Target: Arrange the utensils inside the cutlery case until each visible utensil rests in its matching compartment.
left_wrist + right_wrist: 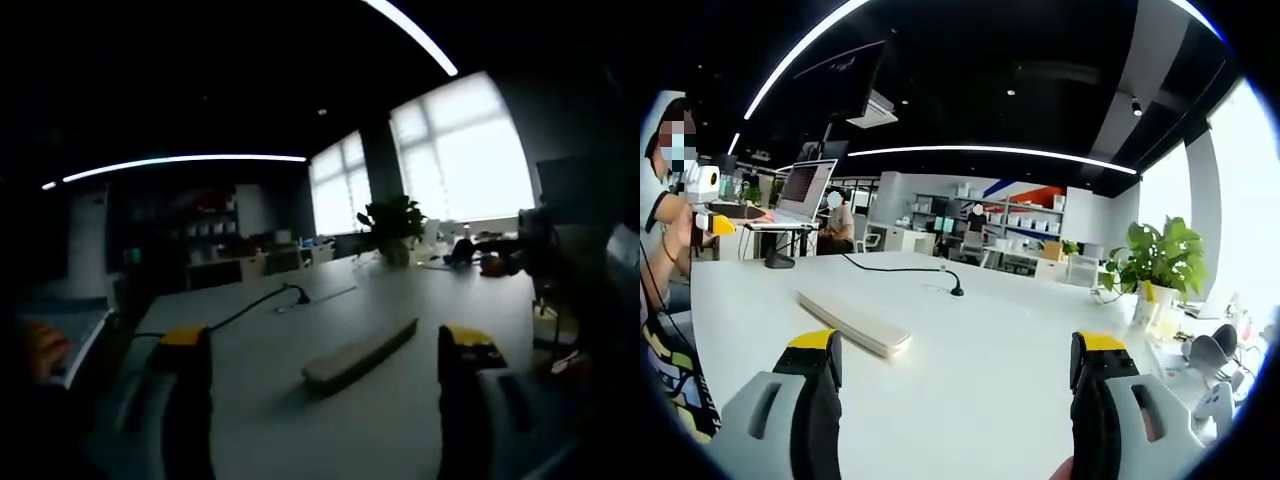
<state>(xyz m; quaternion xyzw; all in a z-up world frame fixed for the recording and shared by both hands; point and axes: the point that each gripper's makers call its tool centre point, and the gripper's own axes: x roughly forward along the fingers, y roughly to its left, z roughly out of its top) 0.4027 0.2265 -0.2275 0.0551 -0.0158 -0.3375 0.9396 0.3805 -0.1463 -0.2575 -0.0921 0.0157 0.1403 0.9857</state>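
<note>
A long, flat, pale case lies closed on the white table, ahead of my right gripper and a little left of it. The right gripper's yellow-tipped fingers stand wide apart with nothing between them. In the darker left gripper view the same case lies slantwise just beyond my left gripper. That gripper is open and empty too, and its fingers are clear of the case.
A black cable runs to a small gooseneck microphone behind the case. A potted plant and some clutter stand at the table's right end. At the left edge a person holds a white, yellow-tipped device, next to a raised laptop.
</note>
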